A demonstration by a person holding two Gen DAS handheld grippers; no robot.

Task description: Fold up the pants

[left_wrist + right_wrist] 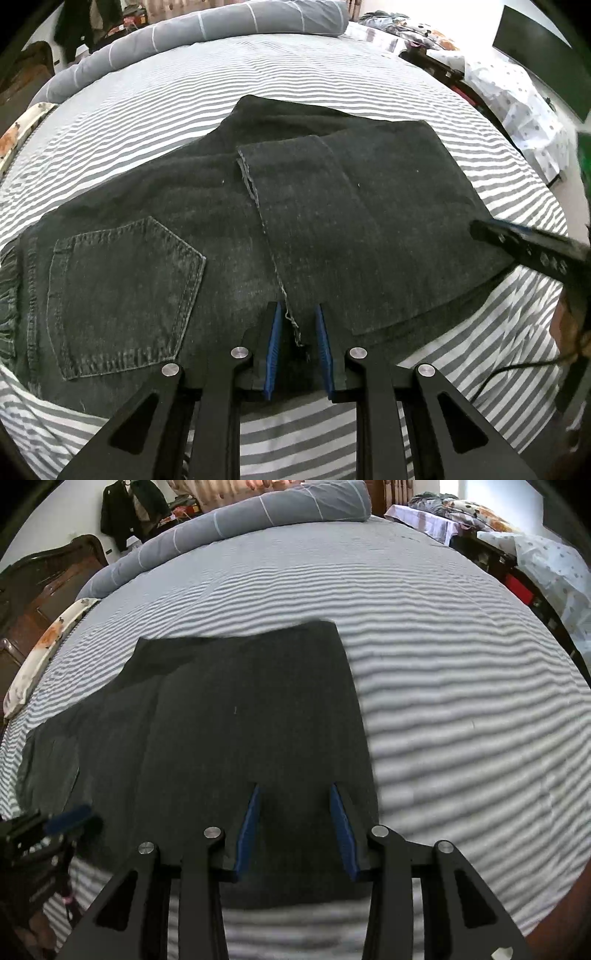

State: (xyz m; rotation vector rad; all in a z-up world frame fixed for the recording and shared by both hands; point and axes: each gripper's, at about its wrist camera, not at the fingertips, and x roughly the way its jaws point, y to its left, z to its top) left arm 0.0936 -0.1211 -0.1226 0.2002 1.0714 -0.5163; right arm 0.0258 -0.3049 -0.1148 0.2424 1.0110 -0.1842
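Both grippers are sitting low over the near edge of the bed (332, 74), pointing across it toward the far side. The left gripper (299, 317) has its blue-padded fingers (274, 347) spread apart, nothing pinched. The frayed hem corner of the folded-over leg runs right into the gap between them, with a loose thread dangling there, but the pads aren't touching it as far as I can see. The right gripper (295, 801) is also spread wide, fingers (341, 827) hovering over the near right corner of the pants, not gripping anything. The right wrist view is a bit motion-blurred, so fine detail is lost there.

The pants (229, 221) are dark, faded black denim, lying flat near the bed's near edge. They're already folded once: the leg end is doubled back over the seat, its raw hem running toward the left gripper. A back pocket (122, 295) with pale double stitching faces up on the left side, and the waistband sits by the bed's left edge.

The bed's sheet is grey-and-white striped, with a rolled grey duvet (207, 26) along the far edge.
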